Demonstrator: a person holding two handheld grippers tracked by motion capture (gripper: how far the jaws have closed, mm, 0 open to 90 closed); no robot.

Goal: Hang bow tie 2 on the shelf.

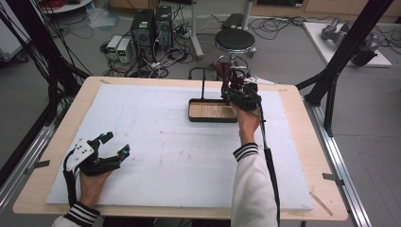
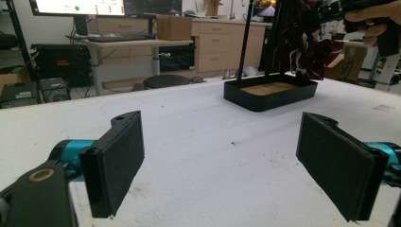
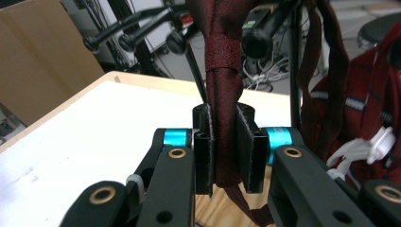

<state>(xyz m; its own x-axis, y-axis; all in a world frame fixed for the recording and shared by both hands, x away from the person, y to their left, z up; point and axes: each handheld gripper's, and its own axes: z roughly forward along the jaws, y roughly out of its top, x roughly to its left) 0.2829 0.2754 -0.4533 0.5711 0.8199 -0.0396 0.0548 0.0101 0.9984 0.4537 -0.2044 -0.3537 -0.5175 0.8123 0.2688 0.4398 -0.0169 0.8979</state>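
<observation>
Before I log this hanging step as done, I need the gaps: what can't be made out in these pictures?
- Where the dark red strap hooks onto the black stand: cut off by the top edge of the right gripper view.
- The bag itself: cropped at that view's right edge; in the high view the right gripper covers it.
- The tray's wooden floor: partly hidden by the hand.

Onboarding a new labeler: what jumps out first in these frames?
The right gripper, shut on a dark red strap of a bag, held above the black tray at the table's far side. Then the left gripper, open and holding nothing, resting low over the white mat at the near left.
</observation>
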